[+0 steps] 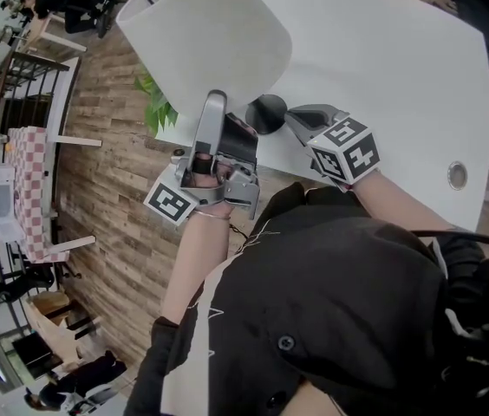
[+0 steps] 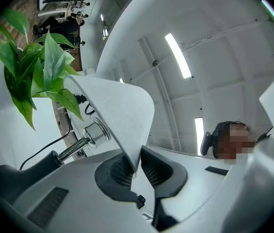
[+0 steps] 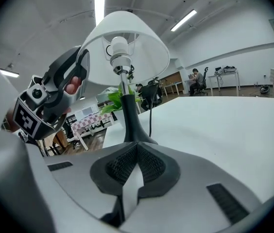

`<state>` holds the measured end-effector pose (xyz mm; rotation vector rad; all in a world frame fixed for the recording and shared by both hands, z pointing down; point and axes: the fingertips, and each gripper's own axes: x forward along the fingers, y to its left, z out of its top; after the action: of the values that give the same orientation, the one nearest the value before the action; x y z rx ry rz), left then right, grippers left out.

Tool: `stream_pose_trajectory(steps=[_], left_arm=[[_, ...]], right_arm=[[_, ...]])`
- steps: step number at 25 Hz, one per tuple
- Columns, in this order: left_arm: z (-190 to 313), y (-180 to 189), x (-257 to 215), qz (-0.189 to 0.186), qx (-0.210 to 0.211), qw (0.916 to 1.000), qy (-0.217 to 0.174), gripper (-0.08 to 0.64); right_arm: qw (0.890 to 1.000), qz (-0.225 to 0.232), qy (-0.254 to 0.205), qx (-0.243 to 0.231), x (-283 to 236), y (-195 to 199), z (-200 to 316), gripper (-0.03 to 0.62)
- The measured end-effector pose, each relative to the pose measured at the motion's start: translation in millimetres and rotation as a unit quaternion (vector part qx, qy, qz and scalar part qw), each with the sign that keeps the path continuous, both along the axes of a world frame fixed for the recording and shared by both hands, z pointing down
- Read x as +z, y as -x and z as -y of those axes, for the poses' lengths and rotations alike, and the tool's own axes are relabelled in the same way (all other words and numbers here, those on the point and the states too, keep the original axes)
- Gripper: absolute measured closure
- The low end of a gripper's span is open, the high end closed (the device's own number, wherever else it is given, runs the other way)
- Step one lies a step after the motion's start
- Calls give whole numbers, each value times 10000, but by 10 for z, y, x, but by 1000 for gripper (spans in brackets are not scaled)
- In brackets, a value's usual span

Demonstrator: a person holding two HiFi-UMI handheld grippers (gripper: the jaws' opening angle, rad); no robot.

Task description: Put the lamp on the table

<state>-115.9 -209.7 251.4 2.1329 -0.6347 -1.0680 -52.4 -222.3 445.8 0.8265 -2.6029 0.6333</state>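
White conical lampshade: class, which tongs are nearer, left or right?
Left. The left tongs pinch the lampshade rim; the right tongs are shut, empty, lower down by the black lamp base.

Left tool [image 1: 216, 100] pinches the lampshade [image 1: 205, 33]; right tool [image 1: 290, 114] closed, empty.

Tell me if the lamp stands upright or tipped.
Upright: base on the table, stem vertical, left gripper pinching the shade.

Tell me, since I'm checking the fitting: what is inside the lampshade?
Inside the lampshade a white socket sits atop the metal stem. Whether a bulb is fitted cannot be told; from above the lampshade covers it all.
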Motion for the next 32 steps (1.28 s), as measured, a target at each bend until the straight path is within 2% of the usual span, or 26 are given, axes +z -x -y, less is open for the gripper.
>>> stream_pose_trajectory(steps=[6,10,20,24,32], left_arm=[[6,-22,-22,4,14,10000,27,529],[-1,-42,-29,21,28,10000,37,529],[-21,-41,-19,0,87,10000,15,529],[-30,-39,-31,-23,80,10000,36,528],[-162,-47,73,61,275,9996,-38,525]], right_arm=[[9994,65,-106,333,-175,-422,62,574],[9961,-325,-347,744,-121,-847,120,574],[9811,-423,-209,1877,-48,-1736,301,574],[9789,-408,-179,1993,-55,-1846,292,574],[9786,-318,-216,2023,-19,-1797,280,574]])
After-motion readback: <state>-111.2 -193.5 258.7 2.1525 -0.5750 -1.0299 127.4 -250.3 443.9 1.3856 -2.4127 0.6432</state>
